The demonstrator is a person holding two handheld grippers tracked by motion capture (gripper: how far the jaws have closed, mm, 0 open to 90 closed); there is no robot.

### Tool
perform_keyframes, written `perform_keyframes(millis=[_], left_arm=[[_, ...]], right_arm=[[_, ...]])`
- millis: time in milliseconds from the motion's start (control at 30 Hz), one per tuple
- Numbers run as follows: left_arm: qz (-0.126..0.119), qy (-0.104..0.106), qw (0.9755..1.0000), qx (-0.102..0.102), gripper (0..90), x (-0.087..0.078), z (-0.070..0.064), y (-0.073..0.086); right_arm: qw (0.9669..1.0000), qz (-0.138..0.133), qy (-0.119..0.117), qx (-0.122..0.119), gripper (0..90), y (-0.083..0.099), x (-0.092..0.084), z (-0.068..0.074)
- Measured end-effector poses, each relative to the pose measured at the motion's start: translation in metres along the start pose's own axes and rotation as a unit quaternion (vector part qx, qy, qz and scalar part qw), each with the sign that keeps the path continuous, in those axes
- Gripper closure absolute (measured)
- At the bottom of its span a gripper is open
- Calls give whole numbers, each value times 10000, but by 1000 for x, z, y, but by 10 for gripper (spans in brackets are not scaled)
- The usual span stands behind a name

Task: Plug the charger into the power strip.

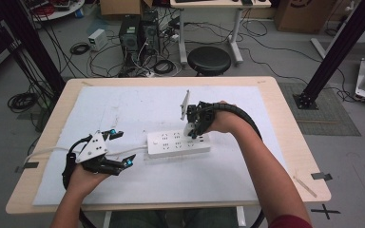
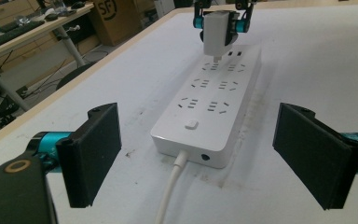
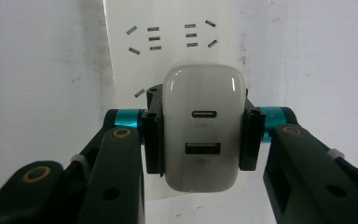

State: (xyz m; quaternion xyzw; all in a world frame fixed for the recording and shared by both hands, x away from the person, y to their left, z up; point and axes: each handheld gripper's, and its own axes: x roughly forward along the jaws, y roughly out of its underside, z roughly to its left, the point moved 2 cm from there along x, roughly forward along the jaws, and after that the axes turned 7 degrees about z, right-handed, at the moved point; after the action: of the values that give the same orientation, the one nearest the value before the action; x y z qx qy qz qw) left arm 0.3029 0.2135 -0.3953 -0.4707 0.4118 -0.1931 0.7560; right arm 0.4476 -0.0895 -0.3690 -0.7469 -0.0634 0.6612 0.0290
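Right claw (image 3: 200,135) clamped shut on the white USB charger (image 3: 201,130), jaws pressing its two narrow sides; you've left the port face toward the claw's camera, USB-C above USB-A, so the prongs point away from you and down at the strip. From the left claw's camera the charger (image 2: 216,32) hangs over the far end of the white power strip (image 2: 214,100), prongs just above or just entering a socket in the last row. Hard to call contact from that distance; probably not seated yet. Gripping by the sides keeps the prong face free and lets you push straight down.

Left claw (image 1: 121,148) wide open, holding nothing. Its pads (image 2: 91,154) stand on either side of the strip's near end, apart from it, where the white power cord (image 2: 172,186) leaves the housing. Sensible post: close there and you brace the strip against sliding when the charger is pressed home.

Strip lies lengthwise on the white mat (image 1: 123,104) covering the bench (image 1: 290,123), switch button toward your left claw, USB ports at the far end past the charger.

Next, as judged: line the prongs with the slots, steady the strip, press down evenly. Risk: a tilted charger catches on one prong and drags the strip.
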Motion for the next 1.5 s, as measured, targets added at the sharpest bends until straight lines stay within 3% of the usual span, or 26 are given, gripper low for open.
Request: perform_keyframes(millis=[100, 167, 533, 800, 967, 1000, 1100, 1233, 1367, 1433, 1467, 1500], left_arm=[[-12, -2, 10000, -14, 152, 0, 0, 1], [-9, 4, 10000, -18, 152, 0, 1, 1], [-6, 23, 10000, -91, 152, 2, 4, 5], [0, 17, 9999, -99, 152, 3, 4, 6], [1, 26, 10000, -91, 152, 6, 3, 4], [8, 11, 10000, -70, 152, 6, 3, 3], [-34, 7, 9999, -105, 152, 6, 3, 3], [-9, -19, 10000, -53, 152, 7, 3, -1], [-5, -11, 10000, -48, 152, 5, 3, -2], [17, -27, 10000, -68, 152, 4, 5, -1], [25, -27, 10000, -83, 152, 3, 6, -1], [4, -26, 10000, -94, 152, 3, 6, -1]], right_arm=[[9999, 7, -43, -95, 631, -2, 1, -3], [9996, 150, -86, -221, 631, -5, 3, -5], [9990, 282, -181, -289, 631, -6, 9, -9], [9979, 342, -239, -505, 633, -10, 13, -12], [9956, 596, -329, -640, 634, -18, 15, -14], [9943, 812, -337, -599, 635, -19, 22, -12], [9950, 737, -466, -483, 636, -20, 24, -15], [9947, 696, -531, -541, 636, -20, 30, -18], [9950, 695, -479, -530, 632, -20, 30, -17], [9959, 636, -507, -384, 626, -18, 30, -16], [9967, 516, -530, -343, 585, -17, 30, -17], [9974, 392, -588, -110, 443, -14, 31, -19]])
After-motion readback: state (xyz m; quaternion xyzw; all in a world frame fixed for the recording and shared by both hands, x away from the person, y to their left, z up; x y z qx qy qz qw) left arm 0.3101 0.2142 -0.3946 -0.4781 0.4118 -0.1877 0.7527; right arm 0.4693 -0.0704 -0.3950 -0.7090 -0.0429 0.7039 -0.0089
